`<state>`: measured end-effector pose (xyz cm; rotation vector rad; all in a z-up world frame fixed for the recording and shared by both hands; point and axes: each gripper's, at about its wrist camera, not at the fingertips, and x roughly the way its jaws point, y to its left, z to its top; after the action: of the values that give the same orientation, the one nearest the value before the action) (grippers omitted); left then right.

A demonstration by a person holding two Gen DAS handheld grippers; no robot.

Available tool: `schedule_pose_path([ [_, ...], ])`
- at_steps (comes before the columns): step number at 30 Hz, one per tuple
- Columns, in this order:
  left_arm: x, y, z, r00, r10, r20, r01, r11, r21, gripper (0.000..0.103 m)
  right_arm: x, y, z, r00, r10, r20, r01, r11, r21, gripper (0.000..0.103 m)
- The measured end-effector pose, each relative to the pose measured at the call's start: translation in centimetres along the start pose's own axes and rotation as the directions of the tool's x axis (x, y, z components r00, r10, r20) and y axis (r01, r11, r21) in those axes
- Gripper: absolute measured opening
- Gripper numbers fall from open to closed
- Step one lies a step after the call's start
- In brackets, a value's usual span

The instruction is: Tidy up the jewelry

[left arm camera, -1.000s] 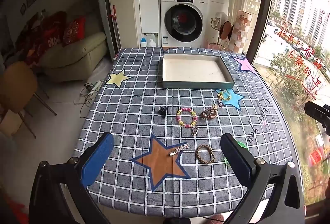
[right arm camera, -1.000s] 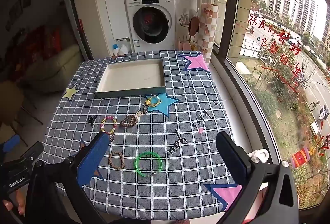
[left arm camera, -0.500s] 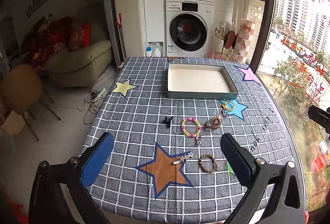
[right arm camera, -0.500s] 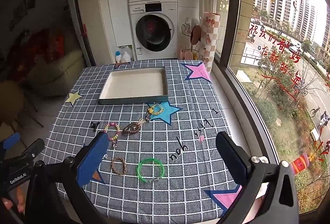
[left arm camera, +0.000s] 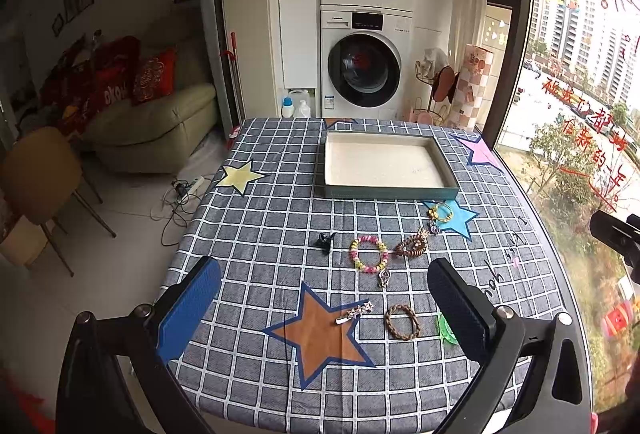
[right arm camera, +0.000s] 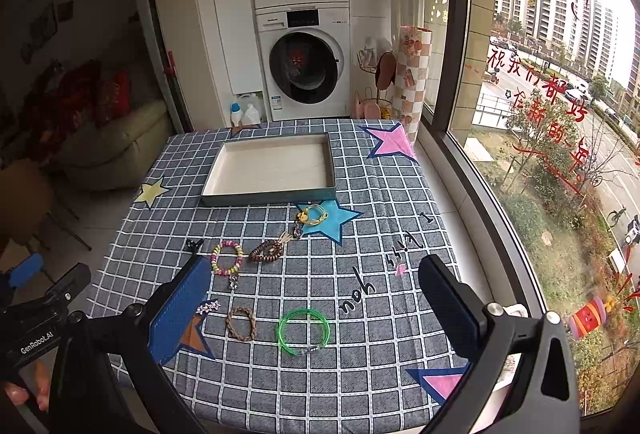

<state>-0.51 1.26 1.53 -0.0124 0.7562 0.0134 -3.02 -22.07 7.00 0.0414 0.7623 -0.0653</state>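
Observation:
An empty white tray (left arm camera: 450, 180) (right arm camera: 272, 198) sits at the far middle of the checked table. In front of it lie a yellow bracelet (left arm camera: 441, 212) (right arm camera: 313, 214), a brown beaded bracelet (left arm camera: 410, 247) (right arm camera: 266, 251), a pastel bead bracelet (left arm camera: 369, 259) (right arm camera: 227, 257), a black clip (left arm camera: 325, 241) (right arm camera: 193, 244), a star hairpin (left arm camera: 355, 312) (right arm camera: 208, 307), a braided brown ring (left arm camera: 402, 321) (right arm camera: 241, 323) and a green bangle (right arm camera: 303, 331) (left arm camera: 445, 328). My left gripper (left arm camera: 324, 308) and right gripper (right arm camera: 316, 310) are both open and empty, held above the near edge.
A stacked washer and dryer (left arm camera: 366, 62) stand behind the table. A sofa (left arm camera: 152, 122) and a chair (left arm camera: 38, 178) are at the left. A large window (right arm camera: 560, 114) runs along the table's right side.
Both grippers have pulled back and tilted up a little, so the table and jewelry sit lower in both views. Nothing on the table has moved.

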Motion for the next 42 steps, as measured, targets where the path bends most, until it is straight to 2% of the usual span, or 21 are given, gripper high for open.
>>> schedule_pose_path([
  [42,-0.37,0.04,0.22,1.000,-0.005,0.008,0.005,1.000,0.002,0.103,0.06,0.28,0.34,1.000,0.013,0.017,-0.013,1.000,0.002,0.103],
])
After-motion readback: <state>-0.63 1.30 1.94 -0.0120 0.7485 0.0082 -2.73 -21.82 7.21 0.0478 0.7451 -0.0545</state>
